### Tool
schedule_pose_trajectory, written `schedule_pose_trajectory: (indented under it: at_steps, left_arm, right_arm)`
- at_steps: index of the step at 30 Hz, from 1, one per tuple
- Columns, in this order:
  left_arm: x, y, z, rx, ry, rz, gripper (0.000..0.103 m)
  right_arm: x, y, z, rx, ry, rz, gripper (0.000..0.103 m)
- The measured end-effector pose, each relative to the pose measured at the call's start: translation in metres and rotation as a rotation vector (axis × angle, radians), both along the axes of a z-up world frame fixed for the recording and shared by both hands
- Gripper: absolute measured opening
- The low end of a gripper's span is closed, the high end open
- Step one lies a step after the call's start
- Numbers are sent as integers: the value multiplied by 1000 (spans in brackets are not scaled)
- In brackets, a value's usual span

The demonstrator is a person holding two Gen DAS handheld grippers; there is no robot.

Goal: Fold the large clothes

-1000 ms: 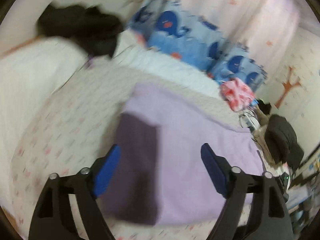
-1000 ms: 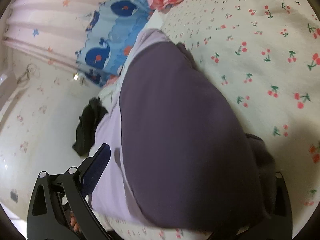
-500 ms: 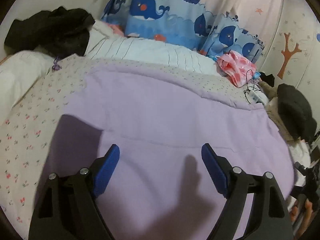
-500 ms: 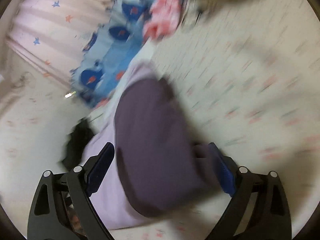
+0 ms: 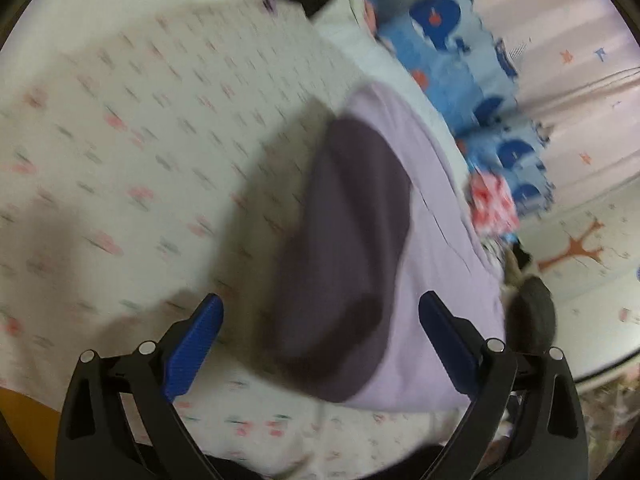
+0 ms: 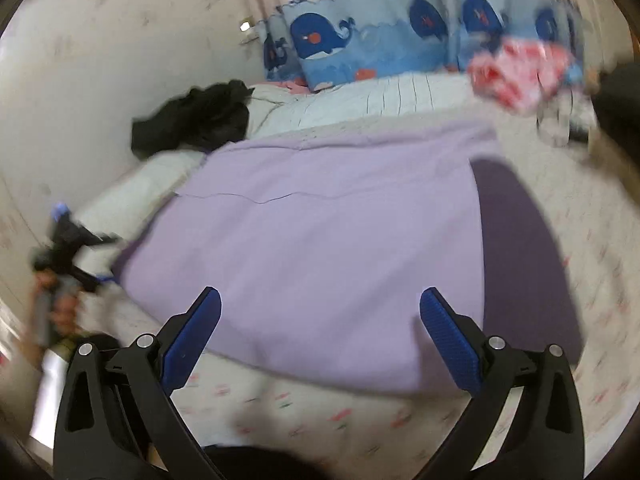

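Lilac garment lies flat on the bed, left gripper and right gripper hover above it, jaws spread, holding nothing.

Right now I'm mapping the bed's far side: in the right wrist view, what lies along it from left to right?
Black garment → whale-print cushion → pink-and-red cloth bundle.

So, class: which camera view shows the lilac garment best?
The right wrist view: the lilac garment lies spread across the bed, fairly sharp. The left wrist view shows it blurred, at a slant, partly in shadow.
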State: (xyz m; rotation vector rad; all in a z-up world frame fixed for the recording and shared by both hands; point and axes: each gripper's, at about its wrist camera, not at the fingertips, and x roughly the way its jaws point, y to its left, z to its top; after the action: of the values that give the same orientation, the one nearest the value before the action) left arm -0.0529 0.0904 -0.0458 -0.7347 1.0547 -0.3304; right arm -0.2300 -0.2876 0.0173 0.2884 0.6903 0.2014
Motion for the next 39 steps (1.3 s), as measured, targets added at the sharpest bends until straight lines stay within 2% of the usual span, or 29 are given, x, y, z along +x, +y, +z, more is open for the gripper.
schedule_pose_trajectory:
  at_steps: [2,3,5,6,8,10,11,12,13,16,18,20,22,23,25,26,27,28,31,32,33,35,37,38,39]
  left_arm:
    - [8,-19,-6,8,41,-43,94]
    - [16,-27,-10,-12,63,-67,95]
    - [27,-41,-21,-27,109,-84,96]
    - [33,-46,-27,3,121,-68,96]
    - [40,-50,-30,-1,118,-33,96]
    - [37,-51,-23,-54,87,-14,96]
    - [35,-55,-17,-43,59,-20,96]
    - [34,-59,-16,2,46,-33,96]
    - [34,-60,-21,35,63,-32,96]
    - [34,-50,-29,-27,93,23,96]
    - [35,-54,-28,-31,104,27,96]
    - [32,-59,-26,-79,77,13,96]
    - [22,-55,-19,-155,3,42,95]
    - [22,-52,-19,-183,-17,48,94]
    - [23,-49,-22,-187,-27,52,85]
    - [25,-50,-26,-179,-13,46,83]
    - [26,-50,-29,-191,2,46,79]
    - [26,-48,-30,-209,6,49,78]
    - [28,-50,-32,-178,23,53,78]
    - [28,-49,-35,-169,34,58,79]
    - [29,-49,-37,-165,42,67,84]
    - [31,-50,-41,-153,47,61,90]
    - [32,-51,-42,-145,32,57,90]
    - [33,-52,-41,-155,18,45,90]
    - [33,-53,-36,-175,-19,21,84]
  right_arm:
    - [-4,-21,-9,120,47,-60,96]
    - [-13,-38,-13,177,68,-102,96]
    - [-33,-69,-18,208,91,-214,96]
    - [-42,-80,-19,205,97,-260,96]
    - [-54,-95,-14,170,92,-335,96]
    - [-48,-97,-4,113,69,-329,96]
    - [-45,-91,2,77,53,-312,96]
    - [-38,-81,9,38,36,-280,96]
    - [-30,-73,13,8,27,-254,96]
    - [3,-40,24,-66,-7,-147,96]
    - [33,-11,31,-117,-26,-73,96]
    - [63,10,32,-172,-29,-43,96]
    - [100,29,28,-210,-17,-18,96]
    - [118,36,22,-238,4,-20,96]
    - [151,47,-4,-283,87,-3,96]
    - [174,56,-33,-340,210,20,97]
    - [180,61,-43,-376,227,31,97]
    - [180,65,-41,-392,213,33,97]
    - [184,61,-13,-306,139,17,97]
    - [193,63,-1,-333,104,-4,97]
    - [202,65,7,-355,97,-10,97]
    - [226,69,8,-400,112,-16,97]
    - [266,77,-22,-499,195,-26,97]
    - [286,77,-45,-515,258,-7,97]
    - [298,79,-65,-497,292,14,97]
